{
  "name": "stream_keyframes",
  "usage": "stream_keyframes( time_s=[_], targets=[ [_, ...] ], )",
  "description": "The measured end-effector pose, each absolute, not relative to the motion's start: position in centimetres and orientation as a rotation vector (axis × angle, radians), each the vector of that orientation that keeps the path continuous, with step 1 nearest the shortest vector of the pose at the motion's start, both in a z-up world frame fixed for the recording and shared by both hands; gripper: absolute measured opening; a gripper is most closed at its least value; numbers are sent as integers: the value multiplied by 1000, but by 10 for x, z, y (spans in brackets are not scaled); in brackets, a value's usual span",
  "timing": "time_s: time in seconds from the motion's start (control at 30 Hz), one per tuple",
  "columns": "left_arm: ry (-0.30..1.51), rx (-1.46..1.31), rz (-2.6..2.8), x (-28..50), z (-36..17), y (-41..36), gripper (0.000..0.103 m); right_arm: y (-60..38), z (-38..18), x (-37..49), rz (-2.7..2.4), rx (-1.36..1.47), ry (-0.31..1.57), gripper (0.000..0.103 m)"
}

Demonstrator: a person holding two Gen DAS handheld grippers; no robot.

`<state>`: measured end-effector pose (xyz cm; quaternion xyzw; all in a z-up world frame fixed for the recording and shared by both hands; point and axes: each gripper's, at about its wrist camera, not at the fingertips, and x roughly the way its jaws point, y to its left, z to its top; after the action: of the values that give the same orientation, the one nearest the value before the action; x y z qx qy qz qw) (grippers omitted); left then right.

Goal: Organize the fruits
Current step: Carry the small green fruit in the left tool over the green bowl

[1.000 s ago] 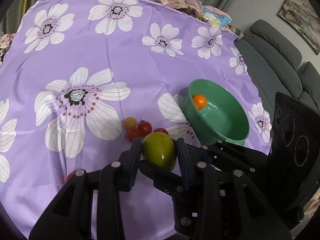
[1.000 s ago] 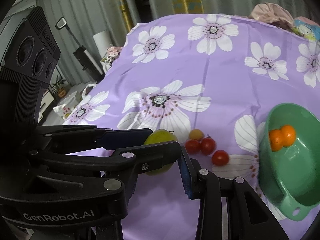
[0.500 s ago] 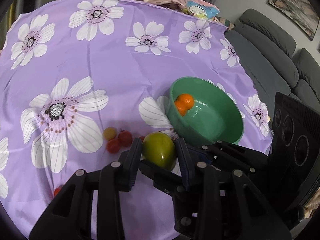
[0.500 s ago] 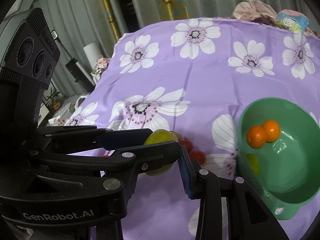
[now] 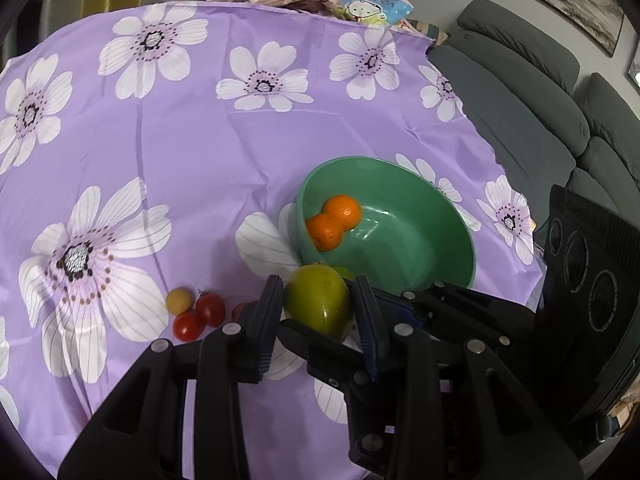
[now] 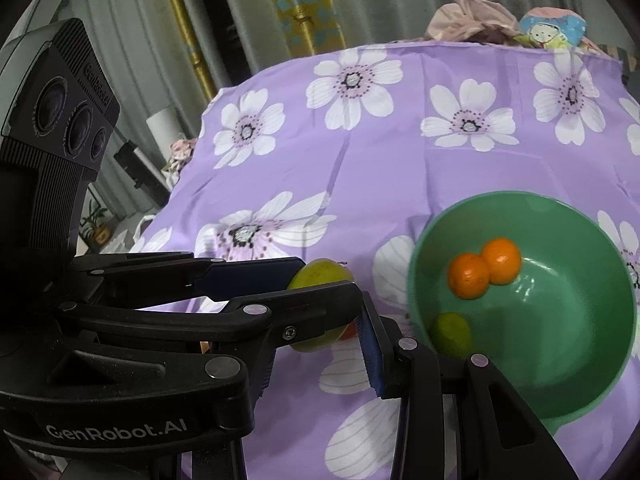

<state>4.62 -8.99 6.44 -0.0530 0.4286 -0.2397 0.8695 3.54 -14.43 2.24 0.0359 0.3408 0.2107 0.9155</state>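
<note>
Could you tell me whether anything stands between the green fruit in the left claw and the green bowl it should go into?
Nothing visible does. The left claw holds the green fruit right by the near rim of the bowl. The two oranges and a small green fruit lie inside but leave most of the bowl's floor bare.

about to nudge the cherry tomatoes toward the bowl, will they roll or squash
The cherry tomatoes look round and glossy, so they would probably roll on the smooth cloth. Being small and thin-skinned, they may split if pinched hard.

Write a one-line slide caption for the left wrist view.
Left claw grips a green fruit beside the green bowl holding two oranges, cherry tomatoes left on the floral cloth.
</note>
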Motion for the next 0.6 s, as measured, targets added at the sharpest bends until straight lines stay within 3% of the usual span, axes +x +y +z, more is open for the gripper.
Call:
stream_keyframes(
  time_s=[0.6],
  targets=[
    [894,-57,-560,78,61,-129,35,-183,18,54,378,133,668,39]
  ],
)
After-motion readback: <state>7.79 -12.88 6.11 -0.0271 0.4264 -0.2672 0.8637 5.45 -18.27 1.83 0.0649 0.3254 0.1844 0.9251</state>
